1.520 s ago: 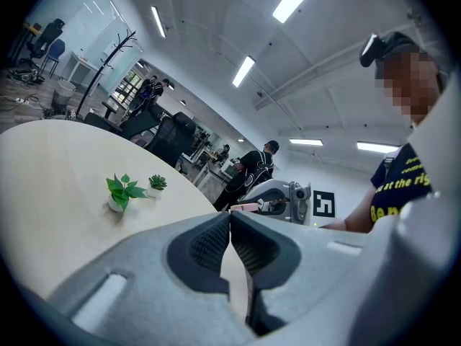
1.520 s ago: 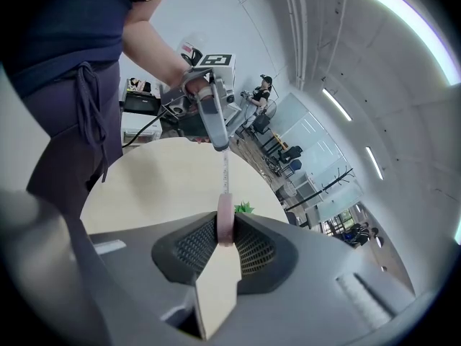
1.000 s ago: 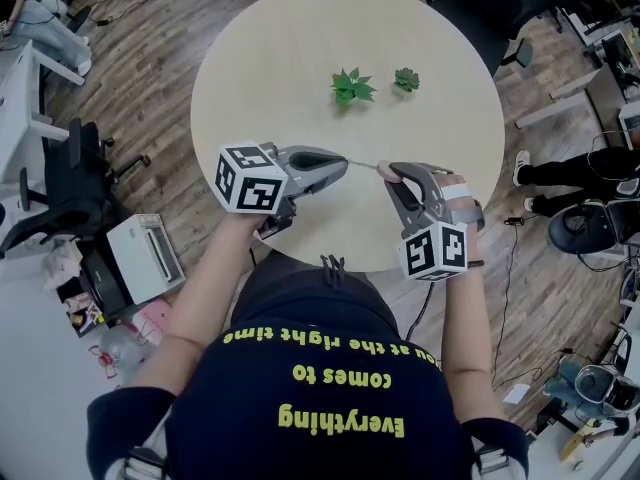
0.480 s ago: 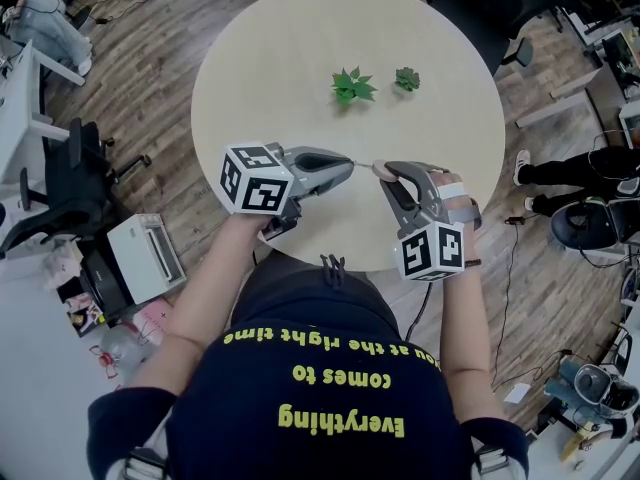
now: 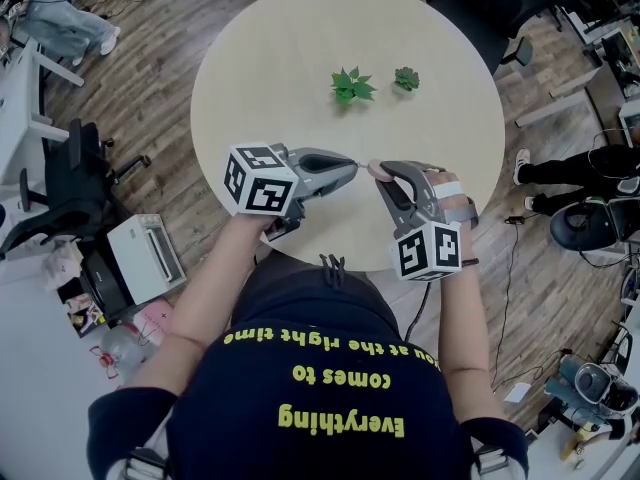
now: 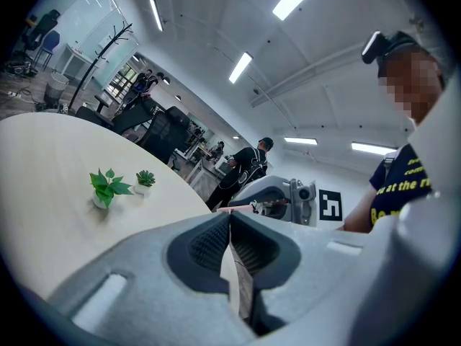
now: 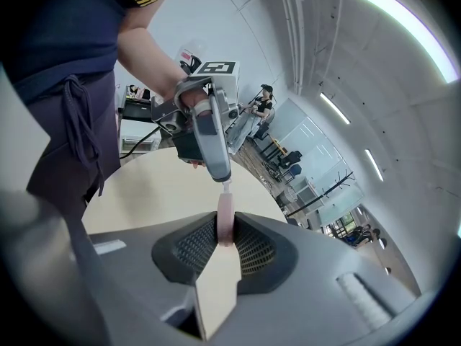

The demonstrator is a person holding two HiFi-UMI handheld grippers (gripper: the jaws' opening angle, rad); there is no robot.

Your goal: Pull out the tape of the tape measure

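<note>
1. While the right gripper has its jaws clamped on the pink tape measure, the case stands edge-on between the ribbed pads, held up over the near part of the round table.
2. The left gripper has its jaws pressed together. In the right gripper view a short pale bit of tape runs from the case straight into its tip, so it is pinching the tape's end.
3. In the head view the two grippers point at each other with their tips close together. The left one lies roughly level and the right one tilts downward.
4. Only a very short length of tape shows between the case and the left tip.
5. Each gripper is held in one of the person's hands, with its marker cube toward the person.
6. Two small green plants stand near each other farther across the table, well apart from both grippers.
7. In the left gripper view a person in dark clothes stands beyond the table's far edge.
</note>
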